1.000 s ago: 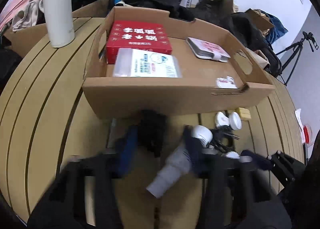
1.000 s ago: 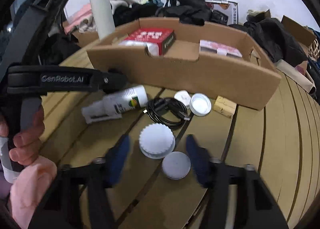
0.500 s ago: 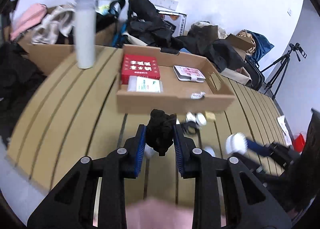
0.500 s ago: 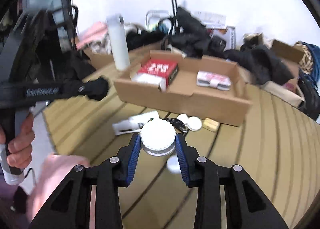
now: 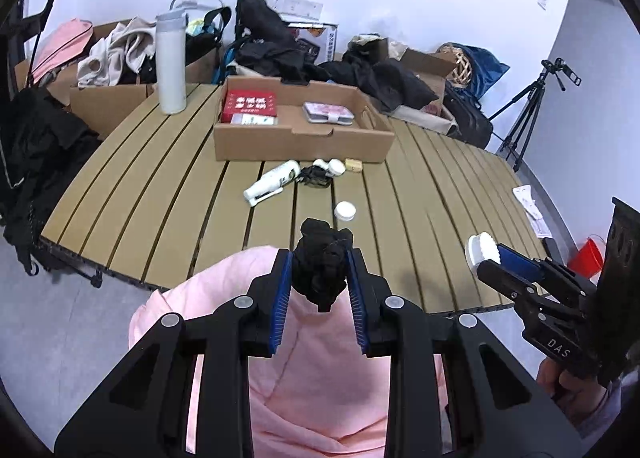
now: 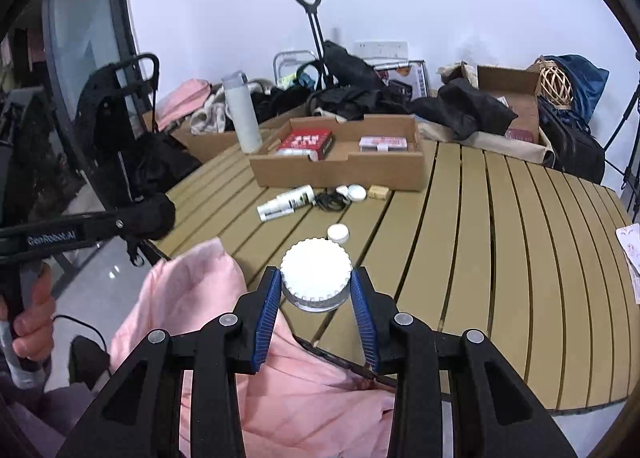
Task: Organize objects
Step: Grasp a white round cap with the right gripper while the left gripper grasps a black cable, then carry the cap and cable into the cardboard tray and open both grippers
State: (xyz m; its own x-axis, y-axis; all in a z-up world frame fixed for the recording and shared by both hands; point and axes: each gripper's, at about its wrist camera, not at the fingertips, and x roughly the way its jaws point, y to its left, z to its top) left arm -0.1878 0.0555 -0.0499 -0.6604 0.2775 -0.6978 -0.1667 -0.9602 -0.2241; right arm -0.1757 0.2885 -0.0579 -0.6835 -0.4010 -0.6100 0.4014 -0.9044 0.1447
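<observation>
I see left fingers [image 5: 319, 281] clamp a black bundle [image 5: 320, 263], right fingers [image 6: 316, 295] clamp a white jar [image 6: 315, 278]; cardboard tray [image 5: 303, 148] lies beyond, bottle [image 5: 273, 181] before it.

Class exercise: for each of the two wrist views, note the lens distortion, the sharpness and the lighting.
Left wrist view: fisheye bends the table slats into arcs, dark vignette in the corners; the black bundle between the fingers is sharp. Right wrist view: same curvature; the white jar is crisp, its pale top nearly washed out. Both: soft, even light with faint shadows.
</observation>
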